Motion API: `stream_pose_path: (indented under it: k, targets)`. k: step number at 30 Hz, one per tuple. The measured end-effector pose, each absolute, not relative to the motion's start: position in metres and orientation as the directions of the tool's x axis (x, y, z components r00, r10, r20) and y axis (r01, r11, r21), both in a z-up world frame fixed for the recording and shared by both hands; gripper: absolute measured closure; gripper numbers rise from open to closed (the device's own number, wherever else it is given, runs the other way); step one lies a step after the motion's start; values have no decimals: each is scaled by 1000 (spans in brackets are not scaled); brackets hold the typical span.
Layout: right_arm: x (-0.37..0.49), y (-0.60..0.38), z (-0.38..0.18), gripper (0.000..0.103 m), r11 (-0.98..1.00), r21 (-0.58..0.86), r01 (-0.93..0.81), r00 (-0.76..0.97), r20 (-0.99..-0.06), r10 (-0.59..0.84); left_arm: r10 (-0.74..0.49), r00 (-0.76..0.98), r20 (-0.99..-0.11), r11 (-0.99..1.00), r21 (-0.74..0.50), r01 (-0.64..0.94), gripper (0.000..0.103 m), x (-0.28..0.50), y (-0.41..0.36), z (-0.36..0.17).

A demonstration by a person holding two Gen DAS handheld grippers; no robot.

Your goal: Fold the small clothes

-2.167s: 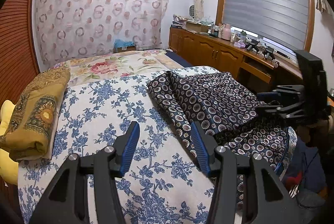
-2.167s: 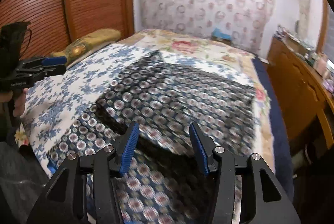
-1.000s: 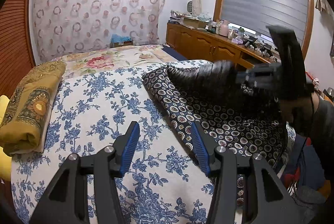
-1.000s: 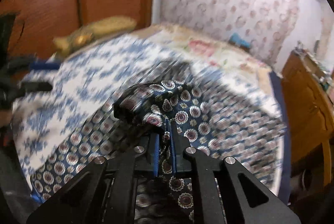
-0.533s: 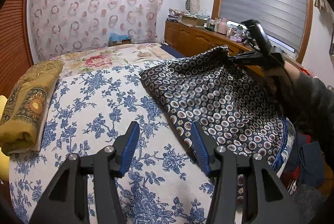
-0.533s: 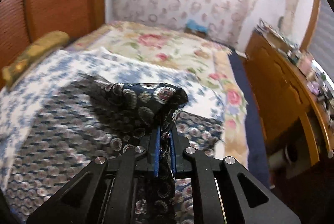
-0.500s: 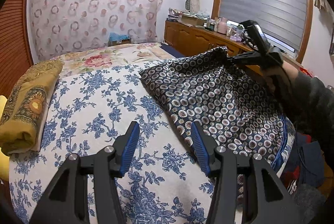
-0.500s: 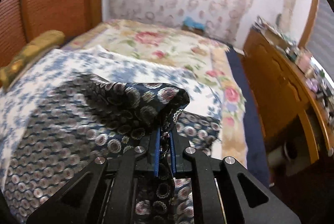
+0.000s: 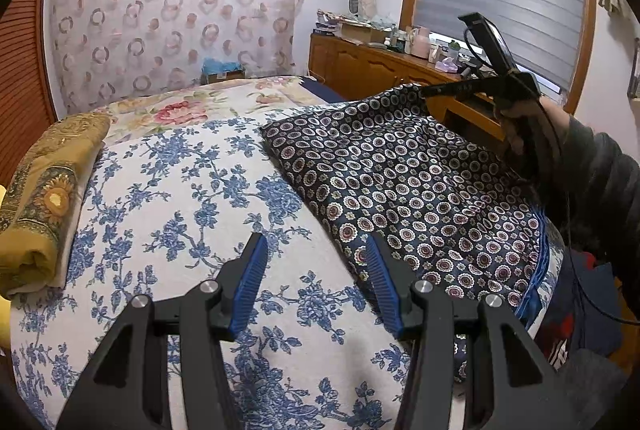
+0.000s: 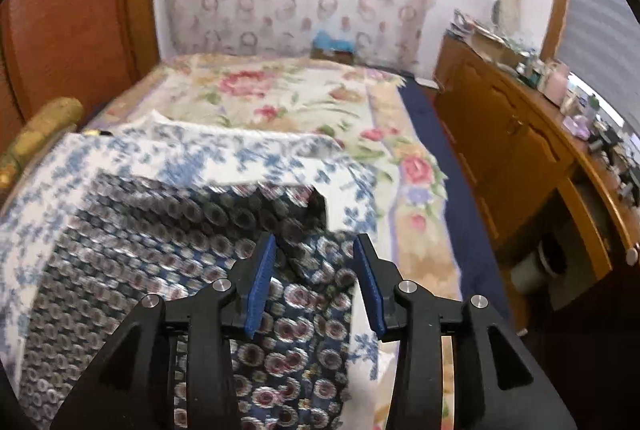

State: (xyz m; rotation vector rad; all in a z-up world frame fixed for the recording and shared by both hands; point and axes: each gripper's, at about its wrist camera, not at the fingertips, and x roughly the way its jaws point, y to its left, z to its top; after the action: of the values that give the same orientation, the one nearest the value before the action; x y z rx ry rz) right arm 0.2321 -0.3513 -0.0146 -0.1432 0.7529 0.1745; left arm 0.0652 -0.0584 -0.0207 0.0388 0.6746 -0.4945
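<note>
Step in hand, as judged: spreading/flattening the garment before the first fold. The dark navy patterned cloth with round medallion print [image 9: 408, 185] lies on the right half of the bed with the blue-and-white floral cover [image 9: 168, 197], its right edge draping over the bed's right edge.

Left tongs [image 9: 316, 270] hover wide apart over the near middle of the bed cover, holding nothing; their right blue pad sits just beside the cloth's near left edge, not touching it as far as can be told.

Right tongs [image 10: 314, 270] in their own view stand parted above the cloth's far right corner, nothing between the blue pads [image 10: 262, 278]; that view is motion-blurred. In the left view the same tool [image 9: 448, 89] sits at the cloth's raised far right corner; contact there cannot be told.

A folded mustard-yellow patterned blanket [image 9: 44, 189] rests along the bed's left edge, well apart from the cloth.

Next move, as a judgement: each tongs needs a corner or edge to pinch. Left tongs should close on the near left edge, right tongs on the right side, then carry one half over the other. Thin slippery-looking fabric may call for a deep pinch.
</note>
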Motion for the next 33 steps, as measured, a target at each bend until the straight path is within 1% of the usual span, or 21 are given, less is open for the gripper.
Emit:
stream_pose_path:
  k: [3,7,10,11,15,18,22,25,29,33]
  targets:
    - [238,-341,-13,62,969,-69,-237,721,-681,127,-429,662,-614,881,-120,458,53,65,-62,-23]
    - [254,-326,-16,62,968,-92,-235,731,-673,114,-433,648,-626,876,-121,467,53,65,-67,-27]
    - [273,-322,-23,62,976,-128,-177,734,-678,44,-437,640,-632,872,-124,473,53,66,-70,-30]
    - [278,-323,-25,62,977,-126,-172,723,-690,38,-438,638,-633,871,-124,475,53,65,-71,-31]
    - [299,-333,-52,62,975,-191,-110,645,-761,-76,-442,632,-637,867,-125,482,53,63,-73,-33]
    - [301,-347,-66,63,970,-231,-81,619,-774,-132,-445,626,-641,865,-126,486,53,63,-74,-35]
    - [284,-361,-54,63,983,-161,-92,652,-756,-63,-447,614,-650,862,-128,491,53,64,-78,-38]
    - [258,-356,-36,63,980,-148,-135,689,-724,-15,-452,607,-654,856,-127,501,53,62,-82,-39]
    - [204,-344,-25,62,967,-132,-220,713,-698,67,-461,589,-664,847,-130,516,53,60,-87,-42]
    - [143,-333,-33,60,944,-126,-306,719,-680,143,-461,570,-680,841,-129,525,53,58,-93,-46]
